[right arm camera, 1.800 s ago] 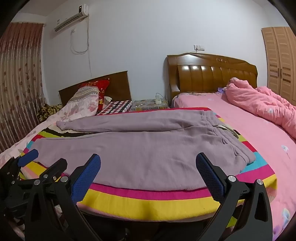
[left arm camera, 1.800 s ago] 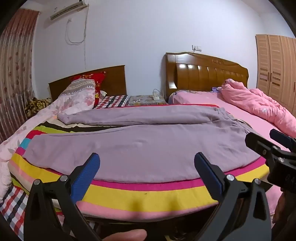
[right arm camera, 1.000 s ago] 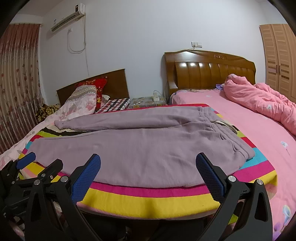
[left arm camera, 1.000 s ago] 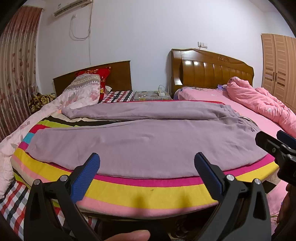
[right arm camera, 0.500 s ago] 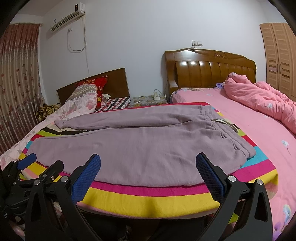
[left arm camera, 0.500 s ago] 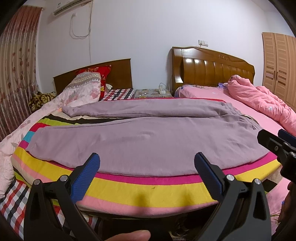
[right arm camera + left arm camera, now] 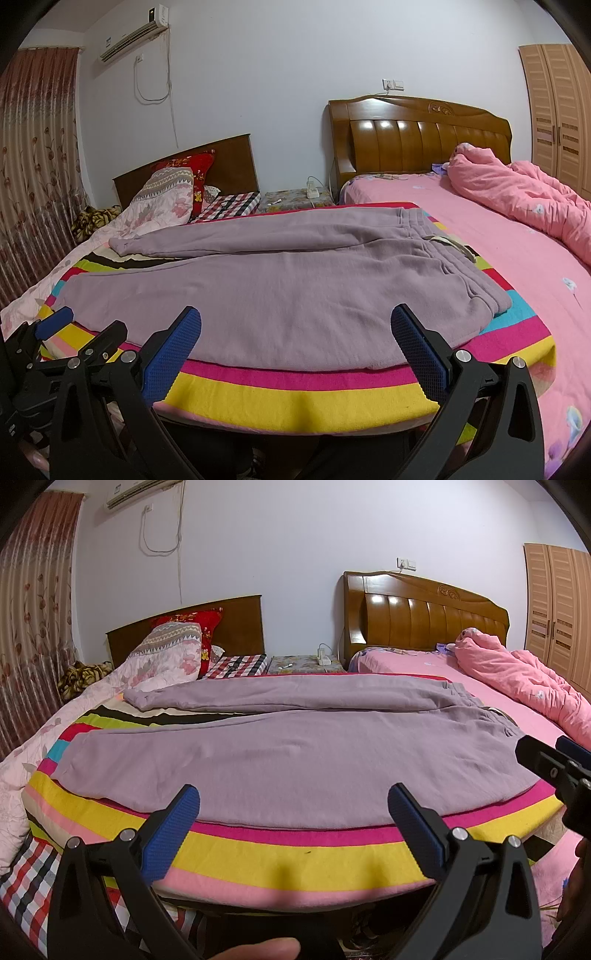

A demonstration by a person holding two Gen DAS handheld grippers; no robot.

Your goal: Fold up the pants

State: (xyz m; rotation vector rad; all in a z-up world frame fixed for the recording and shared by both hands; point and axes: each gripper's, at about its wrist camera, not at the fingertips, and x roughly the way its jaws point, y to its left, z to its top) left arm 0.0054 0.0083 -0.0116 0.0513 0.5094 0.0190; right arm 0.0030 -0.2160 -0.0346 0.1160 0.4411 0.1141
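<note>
Lilac sweatpants [image 7: 288,749] [image 7: 280,288] lie flat across a striped blanket [image 7: 295,853] [image 7: 295,391], waistband to the right, both legs running left, the far leg angled away. My left gripper [image 7: 293,812] hovers open just short of the near leg's hem edge, nothing between its blue pads. My right gripper [image 7: 295,332] is open too, in front of the same near edge and closer to the waistband [image 7: 480,280]. Each gripper shows at the other view's side: the right gripper's fingers [image 7: 554,764] and the left gripper's fingers [image 7: 74,332].
The blanket spans two beds pushed together. A pink duvet [image 7: 517,192] is heaped at the right, pillows [image 7: 166,657] at the left headboard. A nightstand [image 7: 303,662] stands between the headboards. A wardrobe [image 7: 554,110] and a curtain [image 7: 33,635] flank the room.
Both grippers have shifted slightly nearer the bed edge and lower; the pants have not moved and both grippers stay open.
</note>
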